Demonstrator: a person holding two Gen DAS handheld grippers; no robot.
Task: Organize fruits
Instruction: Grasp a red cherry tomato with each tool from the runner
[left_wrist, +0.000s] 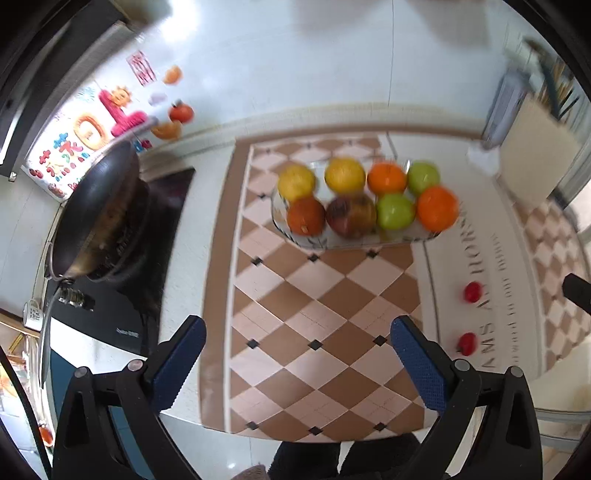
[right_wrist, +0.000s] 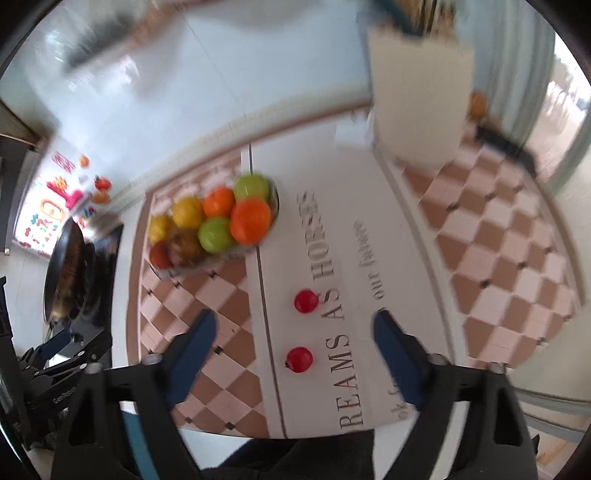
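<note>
Right hand-held gripper (right_wrist: 295, 334) open above red fruits (right_wrist: 299, 359), w/ glass tray (right_wrist: 275, 206) beyond.

Eight tray fruits (left_wrist: 394, 211), two red fruits (right_wrist: 306, 301).

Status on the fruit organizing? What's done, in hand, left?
Done: eight large fruits already sit in the glass dish, oranges, green apples and yellow ones among them. In hand: nothing; the left gripper and right gripper are both open and empty. Left: two small red fruits, the near one and the far one, loose on the mat.
</note>
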